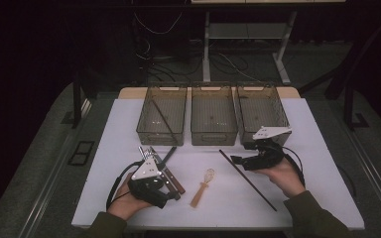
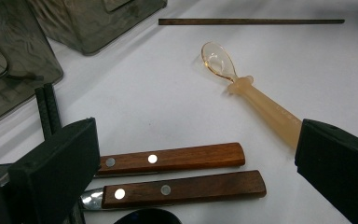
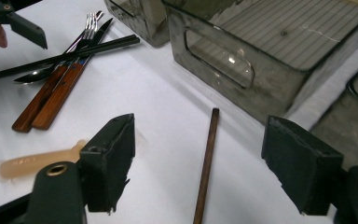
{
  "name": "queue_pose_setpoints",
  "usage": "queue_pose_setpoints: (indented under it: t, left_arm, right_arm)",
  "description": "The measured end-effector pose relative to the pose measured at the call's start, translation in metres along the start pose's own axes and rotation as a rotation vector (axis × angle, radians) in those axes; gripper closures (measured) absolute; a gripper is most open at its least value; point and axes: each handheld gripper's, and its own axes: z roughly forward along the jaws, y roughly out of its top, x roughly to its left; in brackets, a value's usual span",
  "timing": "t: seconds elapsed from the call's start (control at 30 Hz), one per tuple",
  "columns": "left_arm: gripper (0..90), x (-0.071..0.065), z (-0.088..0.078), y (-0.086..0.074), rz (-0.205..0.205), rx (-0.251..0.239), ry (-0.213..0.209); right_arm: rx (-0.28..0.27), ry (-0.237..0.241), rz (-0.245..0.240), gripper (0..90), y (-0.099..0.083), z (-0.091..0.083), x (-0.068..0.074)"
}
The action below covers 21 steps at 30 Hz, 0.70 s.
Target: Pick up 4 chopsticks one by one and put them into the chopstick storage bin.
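High view: right gripper (image 1: 239, 160) spread over the brown chopstick (image 1: 248, 180) lying diagonally near the right bin (image 1: 262, 115); left gripper view: left gripper (image 2: 196, 163) spread above two wooden-handled utensils (image 2: 177, 173); right gripper view: chopstick on table between open jaws, untouched.

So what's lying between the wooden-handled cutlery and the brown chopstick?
Just the amber plastic spoon, shown in the high view between the wooden-handled cutlery and the brown chopstick.

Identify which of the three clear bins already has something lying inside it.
The left bin, in the high view: a dark chopstick lies slanted across its floor. The middle bin and right bin hold nothing I can make out.
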Motion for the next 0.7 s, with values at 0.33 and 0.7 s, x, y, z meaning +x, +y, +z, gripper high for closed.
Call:
queue_pose_setpoints:
  t: [0.33, 0.7]
  left_arm:
    - [0.0, -0.001, -0.001, 0.000, 0.000, -0.002, 0.001]
    - [0.0, -0.001, -0.001, 0.000, -0.005, -0.005, 0.002]
  right_arm:
    - [0.023, -0.025, 0.036, 46.1, -0.029, -0.016, -0.001]
    - [0.044, -0.002, 0.062, 52.0, -0.051, -0.028, 0.007]
